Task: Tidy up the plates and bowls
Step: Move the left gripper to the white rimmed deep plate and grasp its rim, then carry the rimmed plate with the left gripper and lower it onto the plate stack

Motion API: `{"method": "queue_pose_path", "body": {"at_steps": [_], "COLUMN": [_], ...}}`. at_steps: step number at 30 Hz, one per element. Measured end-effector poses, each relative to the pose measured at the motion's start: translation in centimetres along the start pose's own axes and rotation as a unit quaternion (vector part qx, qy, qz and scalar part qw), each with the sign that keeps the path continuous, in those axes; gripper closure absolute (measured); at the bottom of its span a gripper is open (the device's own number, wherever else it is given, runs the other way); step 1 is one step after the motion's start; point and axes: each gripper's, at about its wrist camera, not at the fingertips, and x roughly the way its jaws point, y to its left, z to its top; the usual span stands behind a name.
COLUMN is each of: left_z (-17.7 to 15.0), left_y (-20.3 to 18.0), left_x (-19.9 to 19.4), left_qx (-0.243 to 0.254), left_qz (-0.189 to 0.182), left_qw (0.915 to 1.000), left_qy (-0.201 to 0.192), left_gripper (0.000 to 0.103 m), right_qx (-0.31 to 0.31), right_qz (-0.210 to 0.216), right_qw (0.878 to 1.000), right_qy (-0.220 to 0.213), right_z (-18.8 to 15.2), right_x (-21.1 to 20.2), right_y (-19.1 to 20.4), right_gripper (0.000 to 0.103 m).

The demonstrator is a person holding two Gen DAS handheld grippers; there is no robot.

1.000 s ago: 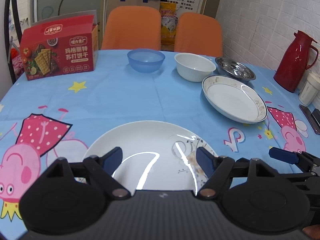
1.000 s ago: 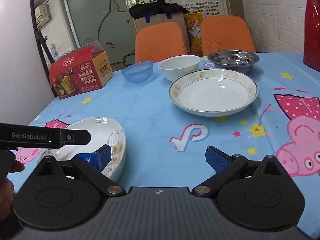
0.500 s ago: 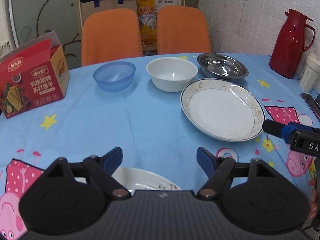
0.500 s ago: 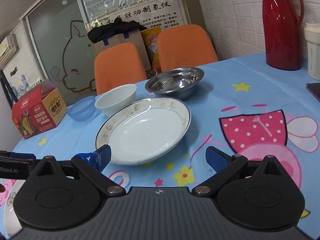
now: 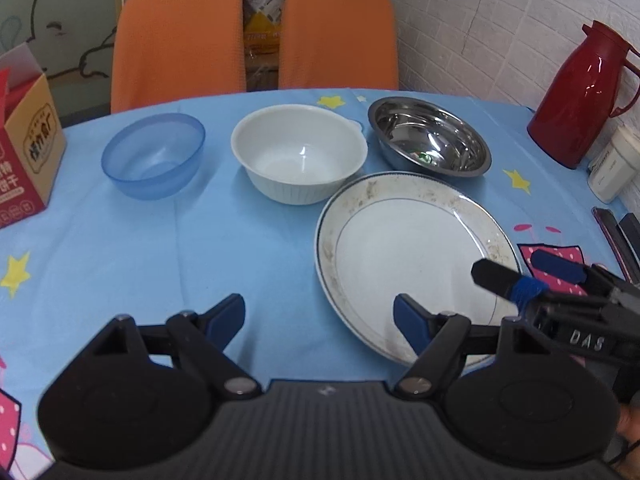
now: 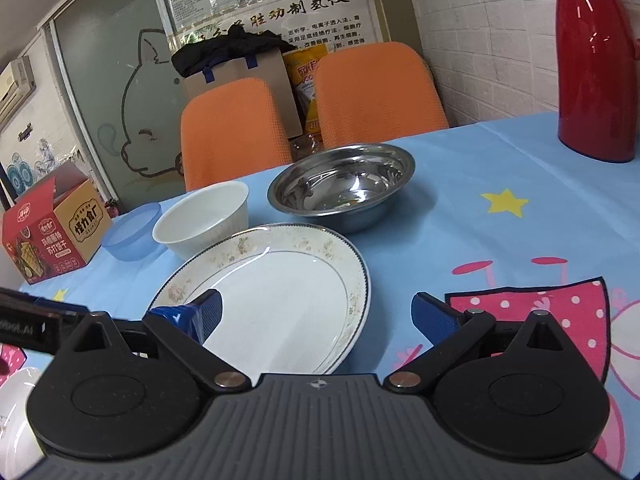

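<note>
Both grippers have moved forward over the table (image 5: 248, 240) since half a second ago: the near white plate that showed under the left gripper (image 5: 320, 316) is gone from its view, and the rimmed plate (image 5: 412, 256) now lies much closer to both cameras. Left gripper's fingers (image 5: 228, 314) are spread wide with nothing between them; one hangs over bare blue cloth, the other over the near left edge of the rimmed plate. Right gripper (image 6: 316, 316) is likewise wide open and empty, its left finger over the plate's near rim and its right finger over the pink cartoon print beside the plate. In the left wrist view the right gripper (image 5: 532, 276) reaches in from the right, its tips over the plate's right rim.

Beyond the rimmed plate (image 6: 272, 296), which lies flat on the table with speckled marks round its border, stand three bowls in a row: a blue bowl (image 5: 154, 156) on the left, a white bowl (image 5: 300, 152) in the middle, just beside the plate's far edge, and a steel bowl (image 5: 430, 142) on the right. A sliver of another white plate (image 6: 16, 404) shows at the lower left of the right wrist view.

A red thermos (image 5: 588, 92) stands at the far right, a red cracker box (image 5: 24, 160) at the far left, and two orange chairs (image 5: 180, 40) behind the table
</note>
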Motion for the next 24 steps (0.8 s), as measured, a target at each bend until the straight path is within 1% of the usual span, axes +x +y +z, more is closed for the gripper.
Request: {"method": "queue_pose_path", "body": {"at_steps": [4, 7, 10, 14, 16, 18, 24], "left_z": [1.3, 1.8, 2.0, 1.8, 1.8, 1.8, 1.4], "left_y": [0.0, -0.1, -0.3, -0.7, -0.7, -0.7, -0.8], "left_x": [2.9, 4.6, 5.6, 5.9, 6.0, 5.9, 5.7], "left_qx": [-0.011, -0.011, -0.005, 0.007, 0.007, 0.005, 0.003], "left_qz": [-0.004, 0.009, 0.017, 0.028, 0.028, 0.029, 0.030], "left_qw": [0.9998, 0.9995, 0.9994, 0.9994, 0.9995, 0.9995, 0.9995], "left_qy": [0.018, 0.030, 0.029, 0.018, 0.014, 0.012, 0.006], "left_gripper": [0.027, 0.027, 0.027, 0.027, 0.027, 0.027, 0.027], "right_qx": [-0.017, -0.024, -0.033, -0.059, -0.065, -0.084, -0.081], "right_qz": [-0.007, -0.022, -0.020, -0.032, -0.034, -0.044, -0.049], "right_qw": [1.000, 0.999, 0.998, 0.997, 0.996, 0.994, 0.994], "right_qy": [0.014, 0.027, 0.042, 0.044, 0.044, 0.046, 0.051], "right_z": [-0.2, -0.1, -0.4, -0.6, -0.7, -0.9, -0.8], "right_x": [1.0, 2.3, 3.3, 3.8, 3.8, 4.0, 4.1], "right_y": [0.3, 0.4, 0.7, 1.5, 1.5, 1.9, 2.0], "right_gripper": [0.014, 0.014, 0.014, 0.014, 0.013, 0.013, 0.012]}}
